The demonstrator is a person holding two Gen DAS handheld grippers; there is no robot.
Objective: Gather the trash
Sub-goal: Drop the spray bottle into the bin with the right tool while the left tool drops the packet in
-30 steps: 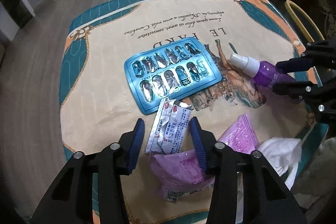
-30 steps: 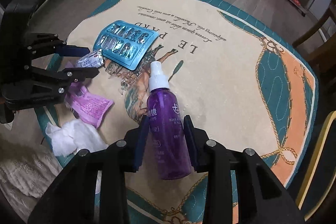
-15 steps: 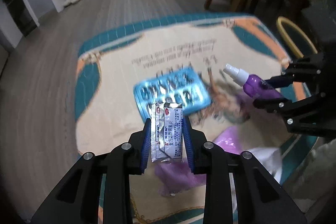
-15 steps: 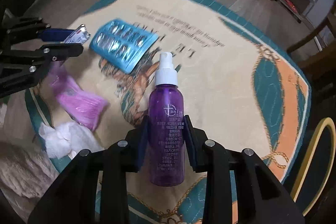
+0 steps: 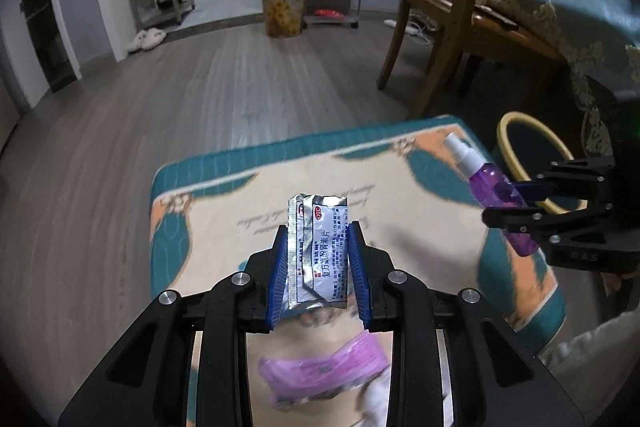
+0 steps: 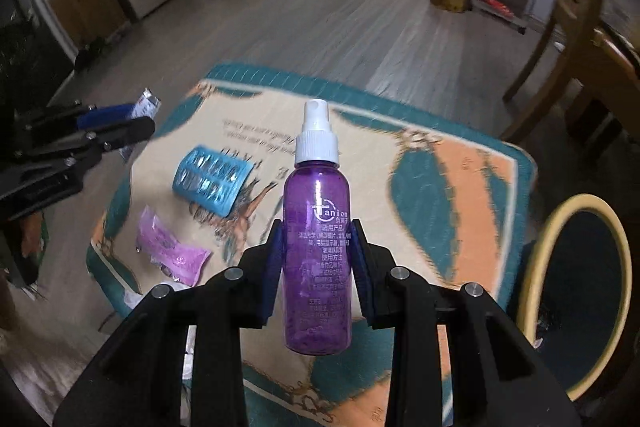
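Carrying stage: L gripper [image 5: 318, 259] pinching foil sachet [image 5: 318, 247], R gripper [image 6: 318, 267] clamping purple spray bottle [image 6: 318, 239]; next needs bin [image 6: 576, 291] drop.

Both wrist cameras look steeply down along their fingers, from above, sharing the patterned mat [image 5: 224, 211] [image 6: 440, 187]

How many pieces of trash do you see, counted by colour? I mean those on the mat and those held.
Purple: 2, spray bottle in the right gripper, wrapper on the mat
Silver: 1, foil sachet in the left gripper
Blue: 1, blister pack
Total: 4
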